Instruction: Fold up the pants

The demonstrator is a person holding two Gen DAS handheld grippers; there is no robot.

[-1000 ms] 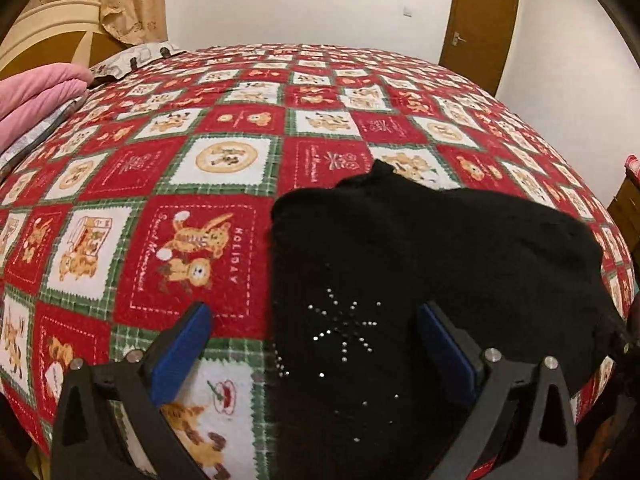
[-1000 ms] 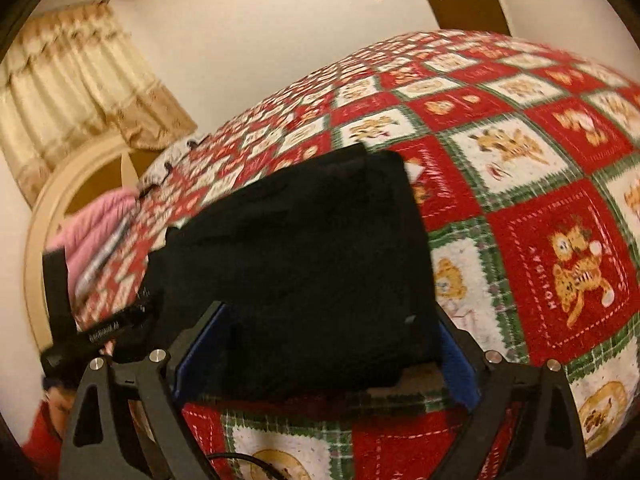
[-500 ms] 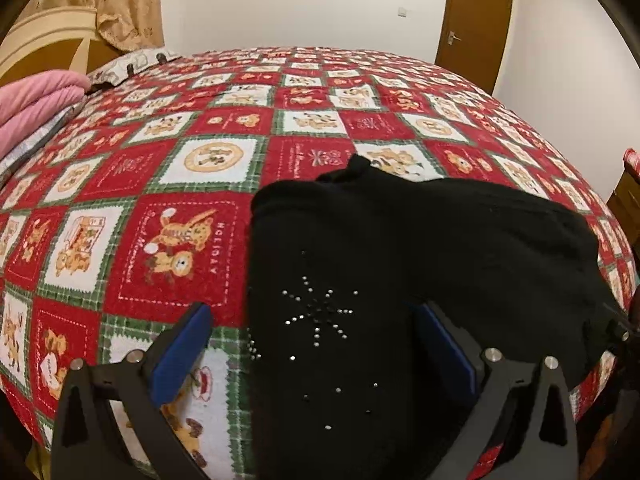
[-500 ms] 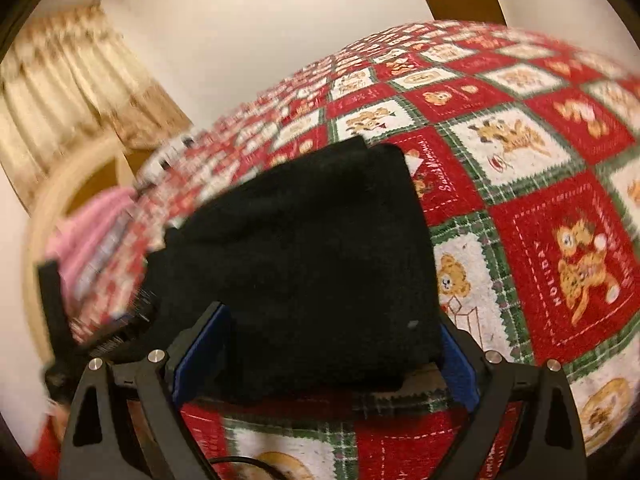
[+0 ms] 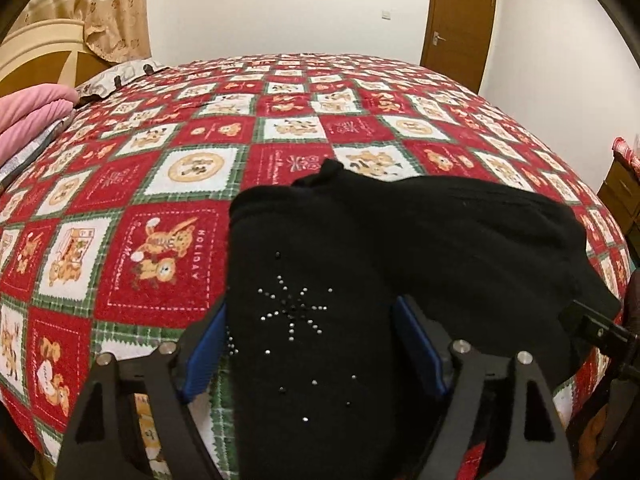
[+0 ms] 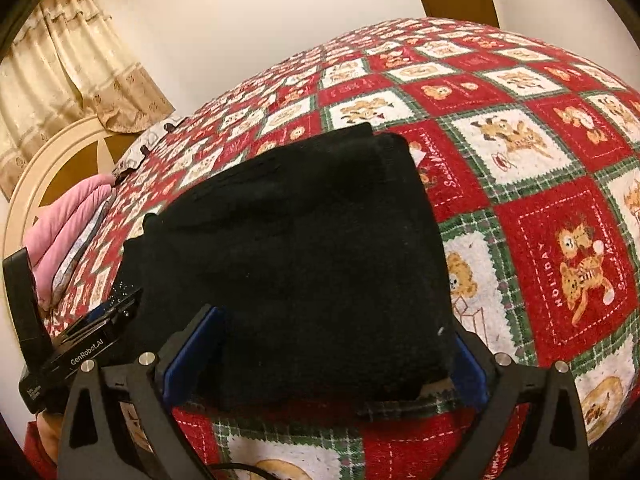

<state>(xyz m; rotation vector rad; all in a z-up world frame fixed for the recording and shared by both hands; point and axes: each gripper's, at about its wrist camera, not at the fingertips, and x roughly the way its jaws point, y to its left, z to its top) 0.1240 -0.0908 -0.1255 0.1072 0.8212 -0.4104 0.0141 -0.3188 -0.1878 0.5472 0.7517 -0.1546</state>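
The black pants [image 5: 420, 240] lie folded into a thick pad on the red patchwork bedspread [image 5: 160, 208], near its front edge. A rhinestone star [image 5: 294, 312] marks their left end. My left gripper [image 5: 312, 346] straddles that end with its jaws closing; the star patch lies between the blue pads, and the left pad sits at the cloth's edge. My right gripper [image 6: 330, 360] straddles the right end of the pants [image 6: 300, 248]. Its jaws are opening, spread wider than the fold, and do not press on it. The left gripper [image 6: 100, 332] also shows at the pants' far corner.
A pink blanket [image 5: 32, 116] and a cream headboard [image 5: 44, 44] lie at the far left under a beige curtain [image 5: 104, 4]. A brown door [image 5: 460, 20] stands behind the bed. A wooden cabinet [image 5: 624, 192] is at the right edge.
The left jaws have narrowed around the star end of the pants, and the pants' edge sits nearer the left pad. The right gripper has barely moved and spread slightly.
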